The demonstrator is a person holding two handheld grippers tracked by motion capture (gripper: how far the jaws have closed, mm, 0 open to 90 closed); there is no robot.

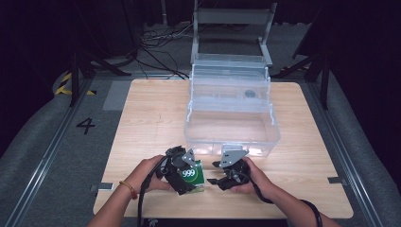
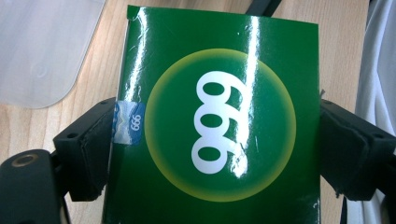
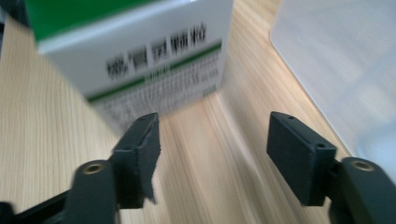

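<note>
Clamping the green "999" medicine box point(image 1: 191, 176) above the wooden surface point(image 1: 151, 118), the left hand-held gripper point(image 1: 185, 171) held it; the right hand-held gripper point(image 1: 218, 176) stood released beside it, the clear storage box point(image 1: 231, 124) apparently awaiting it.

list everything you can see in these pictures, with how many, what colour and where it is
Green box: one, green with a white 999 in a yellow-ringed circle and a white printed side, near edge of the table, clamped between the left claw's jaws.
Clear storage box: one, transparent plastic, lid open, middle to far part of the table; a small dark round thing shows in its upper part.
Table: one, light wood.
Grey frame: one, on the floor beyond the table.
Cables: several, dark, on the floor beyond the table.
Number 4: one, black, on the grey floor left of the table.
Left claw: one, black, shut on the green box.
Right claw: one, black, open, pointing at the box, nothing between its jaws.
Hands: two, one holding each claw.
</note>
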